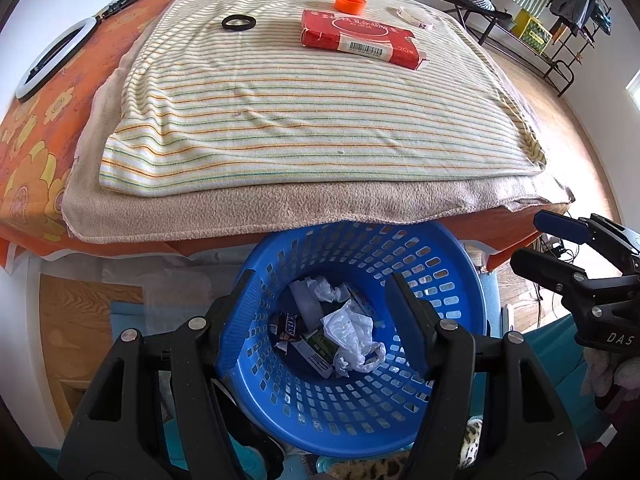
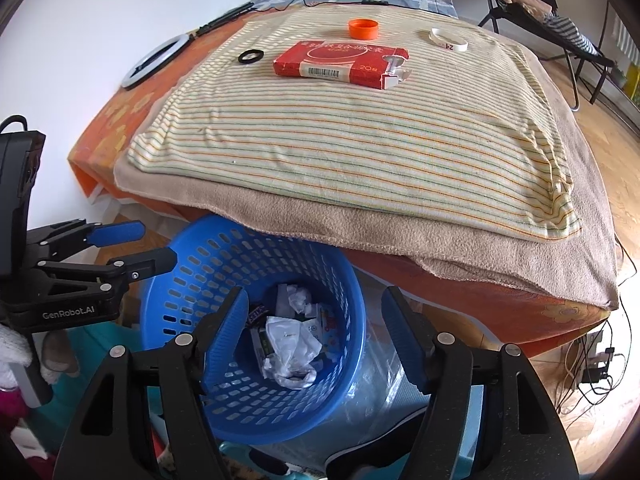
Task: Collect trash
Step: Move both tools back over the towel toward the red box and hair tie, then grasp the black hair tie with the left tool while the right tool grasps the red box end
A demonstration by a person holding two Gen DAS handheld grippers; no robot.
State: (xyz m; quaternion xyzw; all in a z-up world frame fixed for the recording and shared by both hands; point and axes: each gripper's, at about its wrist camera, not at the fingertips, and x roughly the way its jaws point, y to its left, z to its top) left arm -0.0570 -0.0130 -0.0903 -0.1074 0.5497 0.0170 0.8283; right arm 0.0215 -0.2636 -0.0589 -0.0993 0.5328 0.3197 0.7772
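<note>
A blue perforated basket (image 1: 452,280) stands on the floor below the bed's edge and holds crumpled white paper (image 1: 352,332) and wrappers; it also shows in the right wrist view (image 2: 192,276). My left gripper (image 1: 324,312) is open and empty above the basket. My right gripper (image 2: 316,328) is open and empty over the basket too. On the striped cloth (image 1: 280,108) lie a red box (image 1: 360,38), an orange cap (image 1: 351,2), a black ring (image 1: 239,23) and a white band (image 1: 416,16). The same box (image 2: 340,62), cap (image 2: 363,28), ring (image 2: 251,56) and band (image 2: 449,39) show in the right wrist view.
A beige blanket (image 1: 280,216) lies under the striped cloth on an orange floral sheet (image 1: 36,152). A white ring light (image 1: 52,56) lies at the bed's left. A chair (image 2: 532,4) and a clothes rack (image 1: 560,12) stand on the wooden floor at right. Cables (image 2: 592,368) lie at lower right.
</note>
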